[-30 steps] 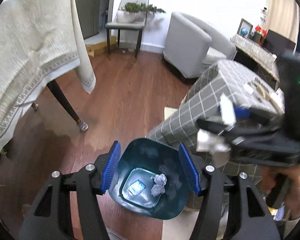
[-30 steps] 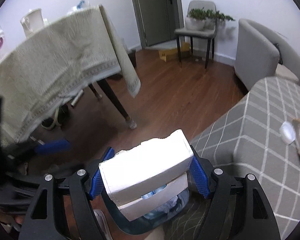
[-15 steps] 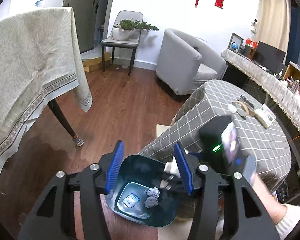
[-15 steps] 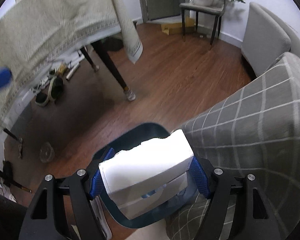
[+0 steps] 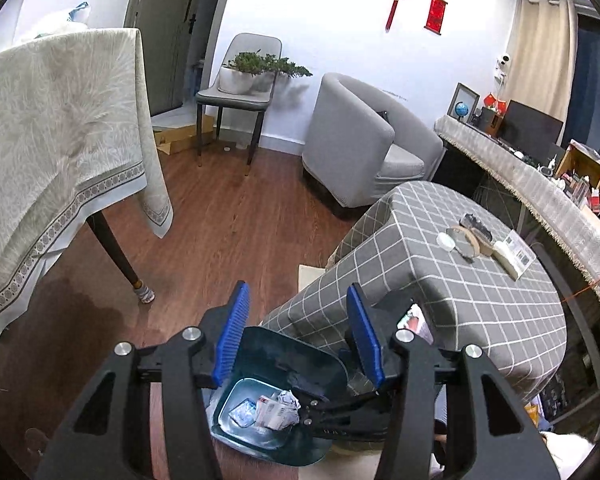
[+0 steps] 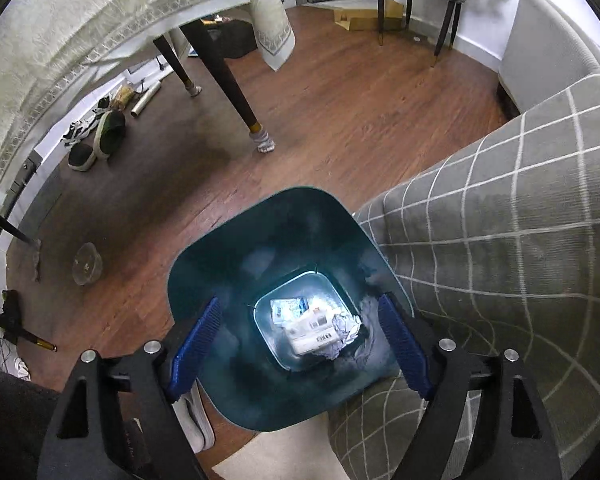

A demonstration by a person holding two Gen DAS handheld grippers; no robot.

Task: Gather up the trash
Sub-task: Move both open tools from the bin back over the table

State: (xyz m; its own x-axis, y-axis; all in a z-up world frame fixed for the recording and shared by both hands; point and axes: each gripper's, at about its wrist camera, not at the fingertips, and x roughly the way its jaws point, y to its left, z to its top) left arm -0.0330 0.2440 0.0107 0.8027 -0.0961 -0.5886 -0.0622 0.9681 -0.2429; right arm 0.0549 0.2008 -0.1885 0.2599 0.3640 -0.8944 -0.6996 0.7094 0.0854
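Observation:
A dark teal trash bin (image 6: 236, 264) stands on the wood floor against the grey checked table (image 6: 520, 208). At its bottom lie a white carton (image 6: 310, 330), a crumpled paper ball (image 6: 346, 326) and a clear wrapper (image 6: 288, 306). My right gripper (image 6: 300, 340) is open and empty right over the bin mouth. My left gripper (image 5: 296, 340) is open and empty above the bin (image 5: 268, 344); the trash (image 5: 276, 412) shows between its fingers. The black right tool (image 5: 364, 412) reaches over the bin from the right.
On the checked table (image 5: 480, 300) lie tape rolls (image 5: 470, 238), a white lid (image 5: 446, 241) and a flat packet (image 5: 514, 256). A cloth-covered table (image 5: 60, 140) is at left, with shoes (image 6: 100, 140) beneath. A grey armchair (image 5: 364, 148) and a chair with a plant (image 5: 240, 84) stand behind.
My right gripper moved down over the bin and opened; the white carton it held now lies in the bin. My left gripper lifted slightly, still open.

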